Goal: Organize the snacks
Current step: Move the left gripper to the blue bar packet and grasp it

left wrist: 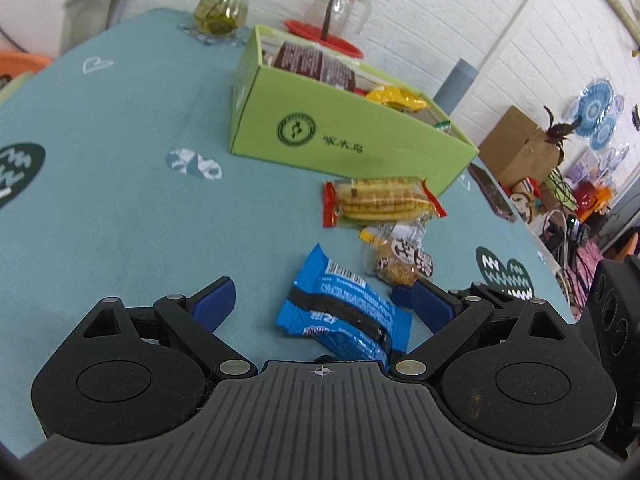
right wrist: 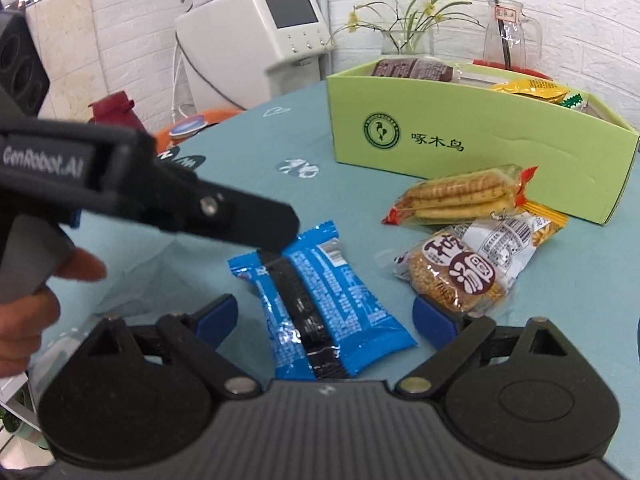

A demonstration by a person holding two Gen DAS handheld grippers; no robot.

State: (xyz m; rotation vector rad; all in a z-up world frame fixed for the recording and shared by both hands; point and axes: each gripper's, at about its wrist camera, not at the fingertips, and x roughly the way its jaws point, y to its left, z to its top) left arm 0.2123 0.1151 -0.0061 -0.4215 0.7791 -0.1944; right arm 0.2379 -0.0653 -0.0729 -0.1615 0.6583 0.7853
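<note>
The blue snack packet (left wrist: 344, 312) lay flat on the teal counter (left wrist: 120, 208), seam side up with a black strip along its length, between the spread fingers of both hand-held grippers. The left hand-held gripper (left wrist: 320, 304) stood open over it; the right hand-held gripper (right wrist: 326, 318) was likewise open, touching nothing. Three loose packets were on the counter: the blue one, a clear round-cake packet (right wrist: 464, 272) just beside it, and a red-ended biscuit packet (right wrist: 460, 196) overlapping the cake packet, close to the green box (right wrist: 440, 136). The box held at least a brown packet (left wrist: 312, 62) and a yellow one (left wrist: 396, 98). Only the right wrist view showed the left device's body (right wrist: 152, 196), a hand (right wrist: 36, 300) on its trigger, and a white machine (right wrist: 260, 36). Only the left wrist view showed cardboard boxes (left wrist: 520, 148) and a phone (left wrist: 492, 192).
</note>
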